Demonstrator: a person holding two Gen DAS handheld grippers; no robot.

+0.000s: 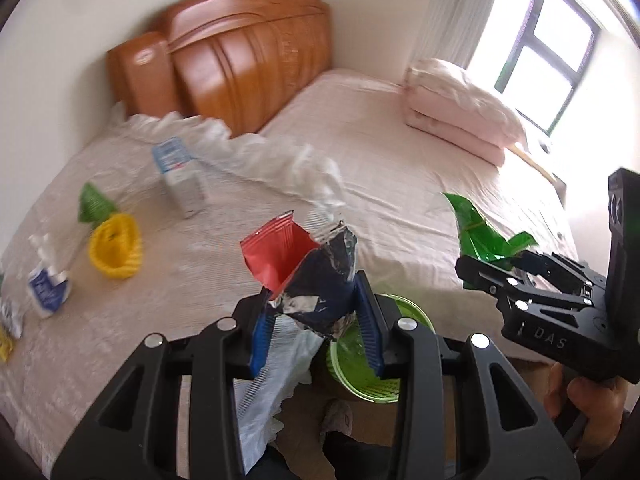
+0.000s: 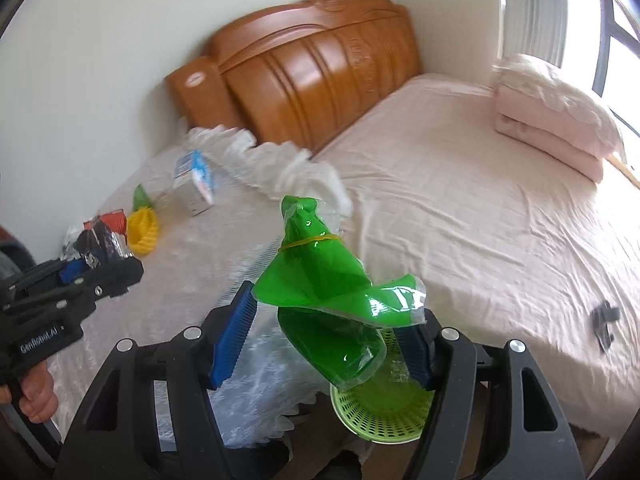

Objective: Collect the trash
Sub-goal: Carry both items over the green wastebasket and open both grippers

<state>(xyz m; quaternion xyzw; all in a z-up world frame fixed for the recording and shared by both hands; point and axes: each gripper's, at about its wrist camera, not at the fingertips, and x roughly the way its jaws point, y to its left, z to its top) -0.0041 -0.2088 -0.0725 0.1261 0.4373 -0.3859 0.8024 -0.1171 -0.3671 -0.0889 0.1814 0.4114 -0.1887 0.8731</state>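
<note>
Open bed (image 2: 460, 200) beyond green basket (image 2: 380, 420)

Wooden headboard (image 1: 248, 56) against wall; folded pink quilt (image 1: 460, 120) by window (image 1: 548, 44).

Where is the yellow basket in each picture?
Left wrist view: the yellow basket lies on the bed at the left, below a green cone.
Right wrist view: the yellow basket is smaller, left of the middle, behind the left tongs.
Shared landmark: the white carton lies up and to the right of it in both.
</note>
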